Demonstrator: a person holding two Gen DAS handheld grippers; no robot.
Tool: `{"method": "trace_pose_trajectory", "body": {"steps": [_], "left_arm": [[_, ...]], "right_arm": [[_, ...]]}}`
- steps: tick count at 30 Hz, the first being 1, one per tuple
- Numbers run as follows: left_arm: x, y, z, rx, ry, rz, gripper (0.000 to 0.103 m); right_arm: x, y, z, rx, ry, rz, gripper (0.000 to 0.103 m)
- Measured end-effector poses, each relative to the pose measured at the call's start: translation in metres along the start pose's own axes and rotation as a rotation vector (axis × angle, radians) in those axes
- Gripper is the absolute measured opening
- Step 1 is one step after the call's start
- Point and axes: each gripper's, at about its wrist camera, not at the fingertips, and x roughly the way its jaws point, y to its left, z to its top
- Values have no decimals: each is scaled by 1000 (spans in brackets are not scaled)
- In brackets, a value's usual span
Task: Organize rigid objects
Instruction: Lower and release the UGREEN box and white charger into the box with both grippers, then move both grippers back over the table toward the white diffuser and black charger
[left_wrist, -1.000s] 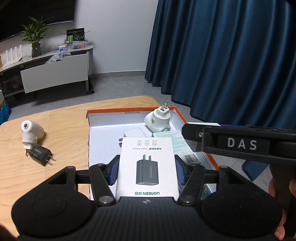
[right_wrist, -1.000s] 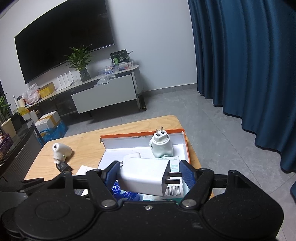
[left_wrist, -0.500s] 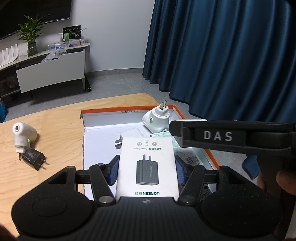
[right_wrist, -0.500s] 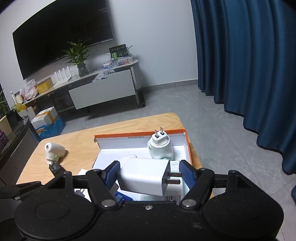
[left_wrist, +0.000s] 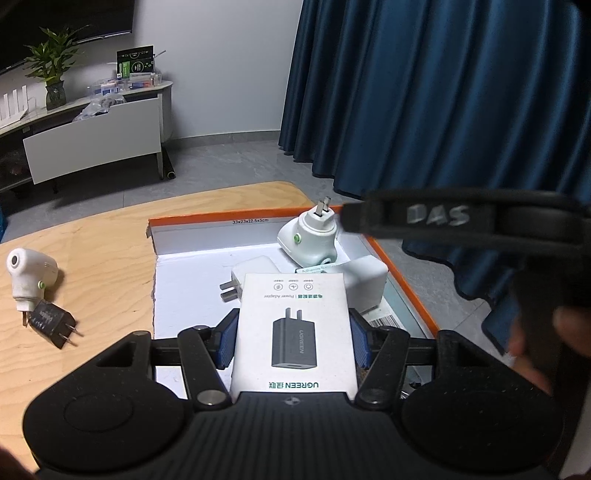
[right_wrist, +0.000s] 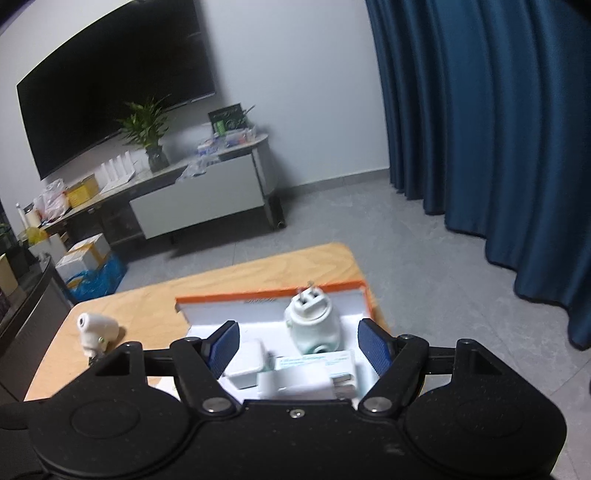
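Note:
My left gripper (left_wrist: 291, 332) is shut on a white power-adapter carton (left_wrist: 293, 295), held over the white floor of an orange-rimmed cardboard box (left_wrist: 221, 218). My right gripper (right_wrist: 299, 343) stands open above the same box (right_wrist: 266, 293). Below its blue pads (right_wrist: 223, 347) a white charger (right_wrist: 295, 382) lies in the box, touching neither pad. That white charger (left_wrist: 365, 280) rests at the box's right side. A round white plug unit (left_wrist: 308, 240) with a green dot and a flat white charger (left_wrist: 255, 269) also lie inside.
On the wooden table (left_wrist: 110, 258) left of the box lie a second round white plug (left_wrist: 27, 273) and a black charger (left_wrist: 51, 321). A teal-and-white packet (right_wrist: 317, 360) sits in the box. Blue curtains (left_wrist: 443, 92) hang to the right, and a TV cabinet (right_wrist: 199, 206) stands behind.
The white charger that sat between the right gripper's pads now lies in the box below them. The left gripper still grips the carton and has edged over the box.

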Motion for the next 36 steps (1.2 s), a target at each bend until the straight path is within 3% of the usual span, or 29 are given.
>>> {"method": "trace_pose_trajectory", "body": {"steps": [7,11,17,36], "left_arm": [[13,-2,7,0,15,-12,60],[11,1,9,-30,10,-23,73],[-5,8,11,-59,-13,-4,73],[-65,87,-6,-199,-50,236,85]], "right_arm": [[-23,-8,0,13,-43,-12,86],[-32,-6,0,9,-58,-7,86],[-41,2,0,2,-68,17,86],[-39,74,-17,-88,20,157,87]]}}
